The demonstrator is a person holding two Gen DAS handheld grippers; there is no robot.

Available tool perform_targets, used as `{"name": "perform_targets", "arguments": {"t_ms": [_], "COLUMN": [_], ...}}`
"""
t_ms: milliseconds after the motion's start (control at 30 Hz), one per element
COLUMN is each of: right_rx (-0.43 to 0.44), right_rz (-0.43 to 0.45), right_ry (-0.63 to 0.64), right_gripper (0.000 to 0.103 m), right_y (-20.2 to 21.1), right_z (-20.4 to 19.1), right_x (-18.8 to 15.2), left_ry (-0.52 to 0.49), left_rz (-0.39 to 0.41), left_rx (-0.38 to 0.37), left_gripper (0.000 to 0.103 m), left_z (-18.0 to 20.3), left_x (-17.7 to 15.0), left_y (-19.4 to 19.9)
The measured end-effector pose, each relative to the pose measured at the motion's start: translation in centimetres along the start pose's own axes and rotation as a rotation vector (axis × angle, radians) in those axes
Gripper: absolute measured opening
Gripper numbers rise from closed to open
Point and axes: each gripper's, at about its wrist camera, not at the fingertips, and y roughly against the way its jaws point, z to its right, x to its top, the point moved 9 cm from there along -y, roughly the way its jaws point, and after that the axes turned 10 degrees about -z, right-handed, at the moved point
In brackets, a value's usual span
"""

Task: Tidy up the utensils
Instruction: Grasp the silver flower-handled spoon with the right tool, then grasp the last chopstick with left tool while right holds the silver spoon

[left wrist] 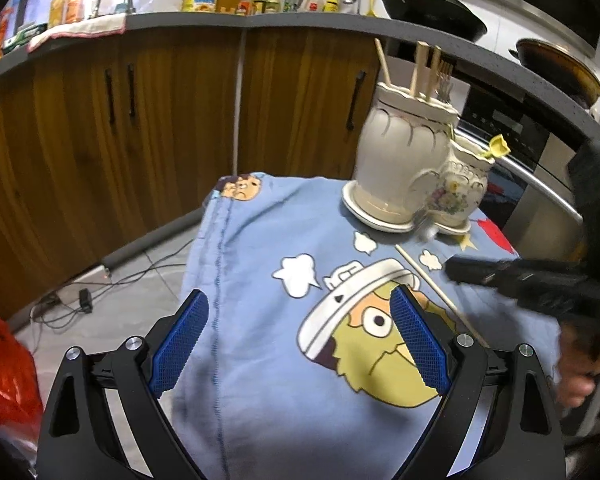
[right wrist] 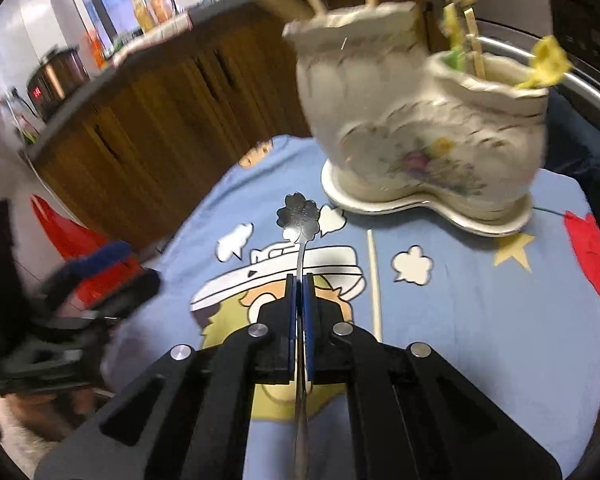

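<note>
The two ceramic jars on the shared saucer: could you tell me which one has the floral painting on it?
The smaller jar, on the right in both views, carries the floral painting; the taller jar beside it is plain cream and holds the wooden sticks.

metal spoon flower-shaped bowl, pinched by handle; chopstick flat on cloth.

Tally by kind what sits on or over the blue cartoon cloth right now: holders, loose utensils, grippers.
Cream ceramic holders: 2, the tall ribbed one and the small floral one
Loose utensils: 2, the flower-bowled metal spoon and the wooden chopstick
Grippers: 2, left gripper, right gripper
Total: 6
</note>
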Motion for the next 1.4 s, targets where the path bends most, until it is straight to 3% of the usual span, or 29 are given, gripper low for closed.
{"name": "perform_targets", "arguments": {"t_ms": [167,400,500,633,700,767,833,900,933,1033,1100,1233,1400], "right_rx": [0.014,-0.068,-0.083,-0.071,-0.060,-0.051,-0.038,-0.025,-0.017,0.000,0.011,0.022,0.021], "right_rz": [-0.001,-0.002,-0.002,-0.004,-0.007,-0.009,-0.008,-0.006,-0.005,-0.006,-0.009,-0.013,-0.006], "right_ry": [-0.047,-0.039,-0.036,-0.043,-0.046,-0.046,-0.044,-0.041,-0.039,-0.031,-0.025,-0.019,-0.017], "right_gripper": [0.003,0.003,0.003,0.003,0.003,0.003,0.003,0.003,0.003,0.003,0.003,0.003,0.003], "right_y": [3.0,3.8,4.0,3.9,3.9,4.0,4.0,4.0,4.0,3.9,3.7,3.4,3.7], "right_z": [2.9,6.4,7.5,8.7,9.2,9.4,9.4,9.5,9.6,9.7,9.6,9.5,9.5], "right_x": [-0.5,-2.4,-3.1,-3.7,-3.9,-4.1,-4.2,-4.3,-4.3,-4.4,-4.4,-4.4,-4.3], "left_ry": [-0.028,-0.069,-0.109,-0.154,-0.207,-0.255,-0.278,-0.292,-0.293,-0.288,-0.249,-0.178,-0.211], "left_rz": [-0.053,-0.140,-0.181,-0.230,-0.219,-0.214,-0.227,-0.238,-0.242,-0.249,-0.256,-0.271,-0.308], "left_rx": [-0.039,-0.086,-0.080,-0.077,-0.006,0.031,0.039,0.028,0.025,0.092,0.099,0.030,-0.002], "left_gripper": [0.092,0.091,0.082,0.068,0.058,0.030,0.013,0.009,0.001,0.001,0.001,0.020,0.024], "left_z": [3.1,8.8,11.1,13.7,14.1,14.5,14.3,13.9,13.4,11.1,10.1,10.4,13.3], "left_x": [-0.1,-0.3,-0.7,-1.4,-1.4,-1.4,-1.4,-1.4,-1.2,-0.6,0.0,0.5,-0.5], "left_y": [-1.6,-4.7,-6.2,-7.9,-8.4,-8.5,-8.4,-8.1,-7.8,-7.2,-7.1,-6.9,-8.0]}}
